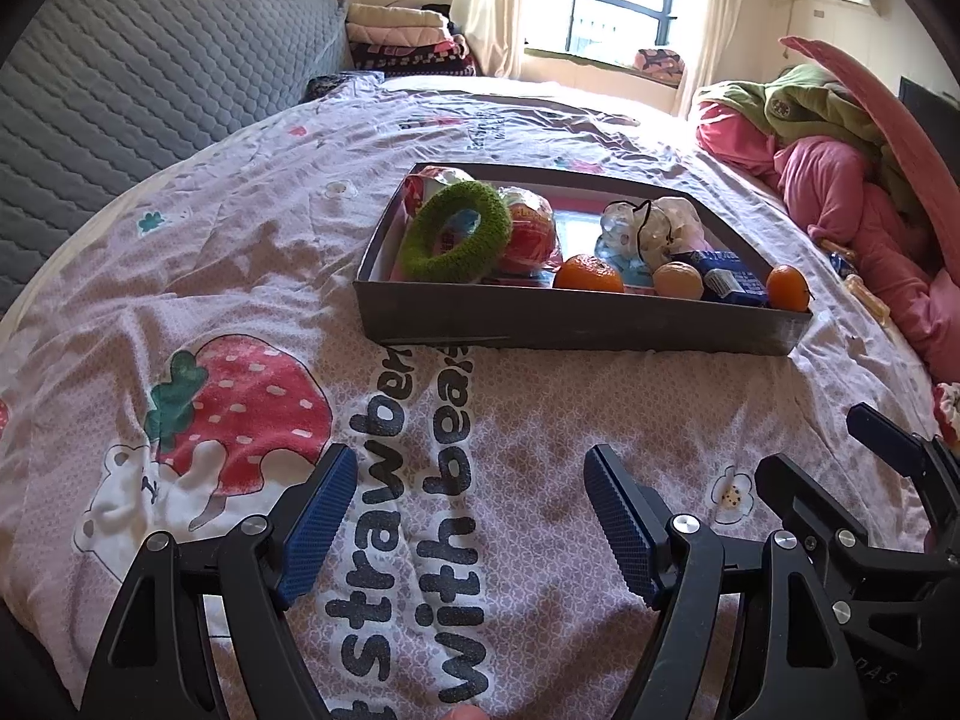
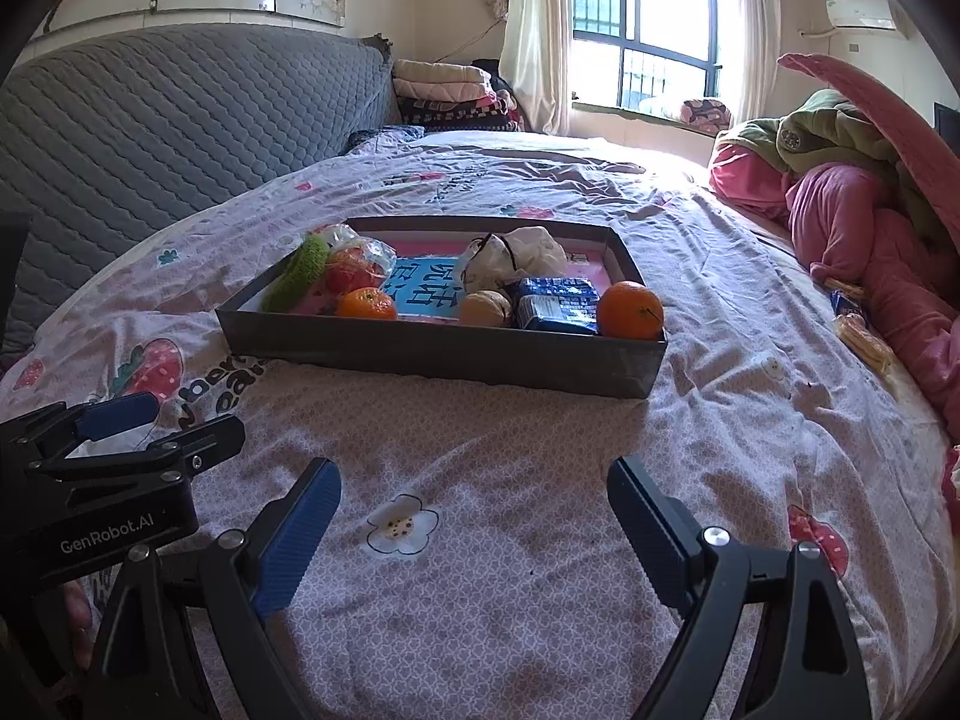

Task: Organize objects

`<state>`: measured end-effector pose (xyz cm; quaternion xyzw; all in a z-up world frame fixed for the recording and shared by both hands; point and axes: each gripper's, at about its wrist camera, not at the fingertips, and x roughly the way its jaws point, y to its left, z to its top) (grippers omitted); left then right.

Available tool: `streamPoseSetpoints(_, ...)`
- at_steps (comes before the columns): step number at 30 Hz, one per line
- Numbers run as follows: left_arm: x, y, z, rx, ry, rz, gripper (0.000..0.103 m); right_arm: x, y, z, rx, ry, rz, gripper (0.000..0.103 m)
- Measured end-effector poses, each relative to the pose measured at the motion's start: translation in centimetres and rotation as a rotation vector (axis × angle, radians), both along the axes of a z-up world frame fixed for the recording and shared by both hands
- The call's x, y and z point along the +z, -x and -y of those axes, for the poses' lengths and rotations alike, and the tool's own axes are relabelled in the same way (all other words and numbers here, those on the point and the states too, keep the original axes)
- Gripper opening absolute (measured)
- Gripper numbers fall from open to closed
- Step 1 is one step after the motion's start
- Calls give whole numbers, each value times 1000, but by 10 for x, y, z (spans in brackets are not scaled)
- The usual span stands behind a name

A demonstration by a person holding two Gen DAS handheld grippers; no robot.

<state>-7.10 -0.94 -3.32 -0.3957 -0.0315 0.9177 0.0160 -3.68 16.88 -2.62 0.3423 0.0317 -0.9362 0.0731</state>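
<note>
A dark shallow box (image 1: 576, 324) (image 2: 432, 354) lies on the bed. It holds a green fuzzy ring (image 1: 456, 231) (image 2: 297, 276), a red wrapped ball (image 1: 528, 237) (image 2: 351, 270), two oranges (image 1: 588, 275) (image 1: 787, 288) (image 2: 630, 309), a tan walnut-like ball (image 1: 678, 281) (image 2: 485, 309), a blue packet (image 1: 729, 282) (image 2: 555, 303) and a clear bag bundle (image 1: 648, 222) (image 2: 516, 258). My left gripper (image 1: 471, 510) is open and empty above the bedsheet, well short of the box. My right gripper (image 2: 474, 525) is open and empty too, beside the left one.
The pink patterned bedsheet (image 1: 240, 300) covers the bed. A grey quilted headboard (image 1: 150, 72) stands at the left. Pink and green bedding (image 1: 840, 138) is piled at the right. Snack packets (image 2: 861, 336) lie on the sheet right of the box.
</note>
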Motion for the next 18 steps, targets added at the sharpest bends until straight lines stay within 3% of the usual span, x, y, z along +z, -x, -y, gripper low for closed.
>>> streamPoseSetpoints(7, -5, 2, 1, 0, 2, -1, 79, -3, -4, 3, -16, 13, -22, 90)
streamPoseSetpoints(18, -6, 3, -1, -6, 19, -5, 79, -11, 1, 1, -27, 4, 14, 90)
